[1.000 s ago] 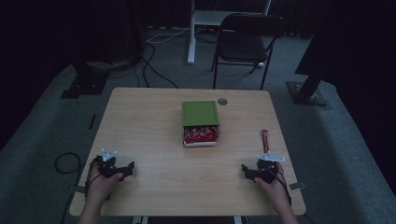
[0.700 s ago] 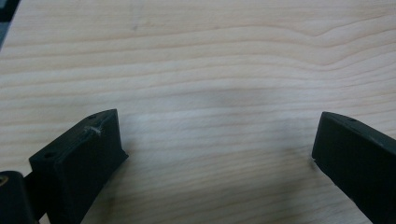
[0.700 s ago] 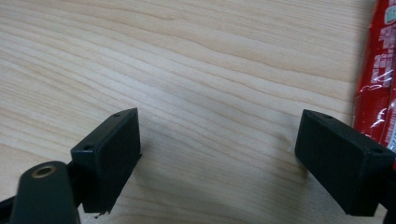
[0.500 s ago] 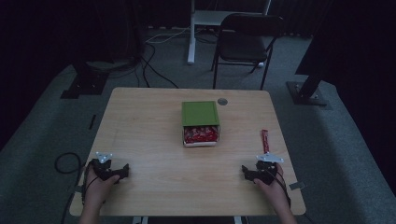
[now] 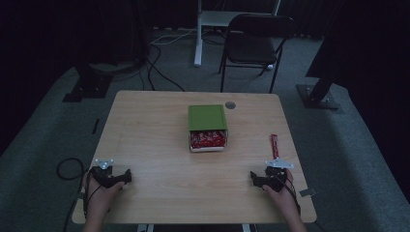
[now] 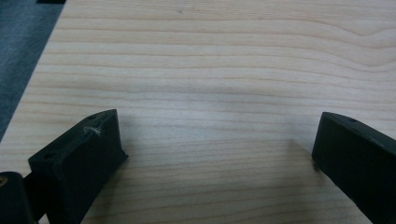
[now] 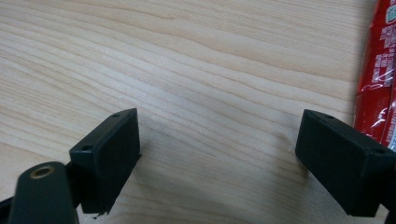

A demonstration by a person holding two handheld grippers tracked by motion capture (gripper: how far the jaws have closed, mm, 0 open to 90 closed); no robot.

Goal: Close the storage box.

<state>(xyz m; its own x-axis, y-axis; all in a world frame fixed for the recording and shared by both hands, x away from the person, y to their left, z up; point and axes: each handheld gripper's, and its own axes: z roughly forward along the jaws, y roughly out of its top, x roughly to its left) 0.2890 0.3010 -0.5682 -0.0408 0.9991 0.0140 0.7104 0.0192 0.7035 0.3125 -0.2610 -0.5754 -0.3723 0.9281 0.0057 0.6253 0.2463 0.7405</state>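
Here, one person is sitting at a light wooden table, with two forearms coming in from the near edge. Each hand is holding one hand-held gripper, so there are two in all. The left hand-held gripper is resting at the near left corner, its jaws standing wide apart with bare wood between them. The right hand-held gripper is resting at the near right corner, jaws likewise wide apart and gripping nothing.

One red packet is lying flat on the table just beyond the right hand-held gripper, near the right edge; in the right gripper view it is showing beside the right-hand jaw (whether it is touching that jaw cannot be told).

One green box is sitting at the middle of the table, well apart from both hands, with its one white drawer pulled out toward the person and holding red wrapped items too small to count. One dark chair is standing on the floor beyond the table.
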